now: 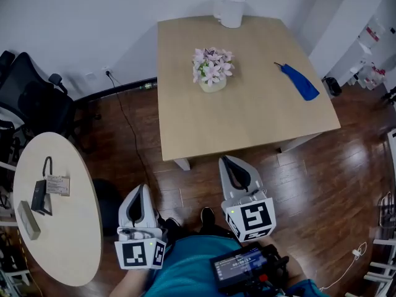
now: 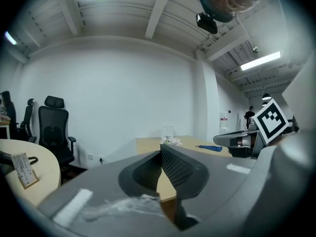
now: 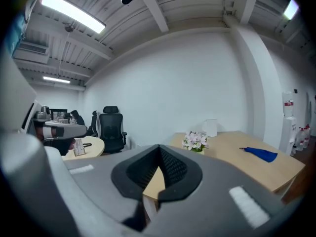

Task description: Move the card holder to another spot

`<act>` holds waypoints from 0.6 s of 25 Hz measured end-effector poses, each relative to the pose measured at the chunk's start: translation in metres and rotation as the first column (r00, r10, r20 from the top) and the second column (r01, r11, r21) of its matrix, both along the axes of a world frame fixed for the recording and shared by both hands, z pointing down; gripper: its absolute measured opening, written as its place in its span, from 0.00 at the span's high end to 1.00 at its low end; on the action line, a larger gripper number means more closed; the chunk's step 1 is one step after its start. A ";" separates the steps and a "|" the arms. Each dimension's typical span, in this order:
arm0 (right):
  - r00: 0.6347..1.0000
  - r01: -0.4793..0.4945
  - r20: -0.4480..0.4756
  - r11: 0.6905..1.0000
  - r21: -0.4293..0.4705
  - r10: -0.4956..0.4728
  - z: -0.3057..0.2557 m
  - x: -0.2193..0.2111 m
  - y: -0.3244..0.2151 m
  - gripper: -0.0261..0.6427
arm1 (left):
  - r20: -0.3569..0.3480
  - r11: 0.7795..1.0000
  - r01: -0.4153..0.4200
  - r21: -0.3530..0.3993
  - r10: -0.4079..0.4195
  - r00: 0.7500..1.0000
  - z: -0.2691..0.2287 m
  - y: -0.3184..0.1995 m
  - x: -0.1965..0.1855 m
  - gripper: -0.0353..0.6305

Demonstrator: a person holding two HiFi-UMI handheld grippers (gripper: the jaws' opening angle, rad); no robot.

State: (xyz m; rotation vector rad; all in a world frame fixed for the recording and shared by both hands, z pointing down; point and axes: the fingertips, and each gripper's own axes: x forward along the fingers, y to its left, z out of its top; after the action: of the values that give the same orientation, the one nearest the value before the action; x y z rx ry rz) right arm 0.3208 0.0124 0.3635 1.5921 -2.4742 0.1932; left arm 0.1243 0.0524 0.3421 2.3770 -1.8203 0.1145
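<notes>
**Card holder (image 1: 57, 185) on the round table (image 1: 68, 240), not gripped**

Wood floor (image 1: 322, 184) fills most of my head view. The square table (image 1: 247, 116) is straight ahead and the round table is off to the left. A black office chair (image 1: 31, 98) stands beyond the round one.

The left gripper (image 1: 142, 189) and right gripper (image 1: 226, 160) are low in the head view. Both are over the floor, short of the square table's near edge. Each gripper view shows the jaws pressed together with nothing between them.

On the square table, a flower pot (image 1: 212, 68) sits near the middle. A blue object (image 1: 299, 81) lies to its right and a white container (image 1: 230, 12) is at the far edge.

On the round table, the holder stands upright just beside a black item (image 1: 40, 197), with a grey block (image 1: 28, 219) nearer me. It's well apart from both grippers.
</notes>
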 end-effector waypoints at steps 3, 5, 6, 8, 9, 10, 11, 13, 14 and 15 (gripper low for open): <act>1.000 0.000 0.005 1.000 -0.002 0.000 -0.002 0.001 0.016 0.97 | 0.021 1.000 -0.011 0.018 0.011 1.000 -0.002 0.010 0.009 0.92; 1.000 0.009 0.004 1.000 -0.009 -0.009 -0.005 -0.005 0.029 0.97 | 0.026 0.999 -0.018 0.027 0.017 1.000 -0.003 0.019 0.011 0.92; 1.000 0.015 0.004 1.000 -0.013 -0.015 -0.006 -0.009 0.036 0.97 | 0.023 1.000 -0.018 0.025 0.018 1.000 -0.002 0.023 0.009 0.92; 1.000 0.023 0.001 1.000 -0.017 -0.023 -0.006 -0.016 0.050 0.97 | 0.012 1.000 -0.015 0.017 0.014 1.000 0.001 0.033 0.004 0.92; 1.000 0.024 0.000 0.999 -0.021 -0.024 -0.005 -0.020 0.056 0.97 | 0.006 1.000 -0.013 0.013 0.013 1.000 0.003 0.037 0.000 0.92; 1.000 0.021 0.000 0.999 -0.028 -0.021 -0.003 -0.023 0.062 0.97 | 0.001 1.000 -0.013 0.010 0.013 1.000 0.004 0.041 -0.003 0.92; 1.000 0.014 0.003 0.999 -0.036 -0.014 0.000 -0.027 0.067 0.97 | -0.002 1.000 -0.016 0.007 0.016 1.000 0.006 0.044 -0.007 0.92; 1.000 -0.002 0.010 0.999 -0.044 0.002 0.003 -0.034 0.076 0.97 | -0.003 1.000 -0.028 0.001 0.028 1.000 0.008 0.049 -0.013 0.92; 1.000 -0.008 0.012 0.999 -0.049 0.009 0.005 -0.038 0.080 0.97 | -0.003 0.999 -0.034 -0.001 0.034 0.999 0.009 0.052 -0.016 0.92; 1.000 -0.013 0.012 0.998 -0.056 0.014 0.006 -0.042 0.084 0.97 | -0.005 0.999 -0.038 -0.002 0.038 0.999 0.010 0.054 -0.019 0.92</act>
State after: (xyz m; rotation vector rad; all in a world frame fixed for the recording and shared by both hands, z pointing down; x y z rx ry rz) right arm 0.2785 0.0965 0.3699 1.5899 -2.4451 0.2729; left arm 0.1049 0.1065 0.3520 2.4098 -1.7723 0.1147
